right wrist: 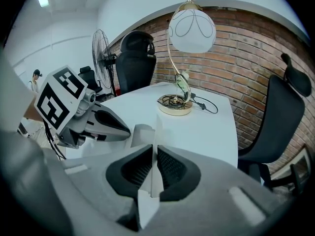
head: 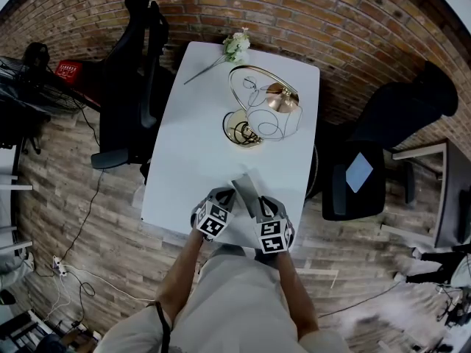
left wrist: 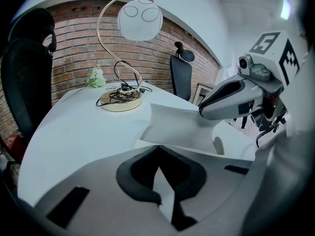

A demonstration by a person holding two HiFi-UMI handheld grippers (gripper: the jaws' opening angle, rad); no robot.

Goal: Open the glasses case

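At the near edge of the bench (head: 191, 145), could drop the glasses case (head: 245, 190) on one weak pinch. Could bend or rip it too on a hard pull, with only thin flaps pinched. Runs long way up the bench and points from the near edge toward the middle. Gripped at its near edge by the left claw (left wrist: 157, 149), shut tight, and at a thin upright flap by the right claw (right wrist: 153, 149), shut tight too.

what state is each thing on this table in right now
glasses case: partly unfolded, held by both grippers
left gripper: shut on one flap of the case
right gripper: shut on a thin panel of the case
lamp: upright, does not look lit
flower: lying flat at the far end of the table
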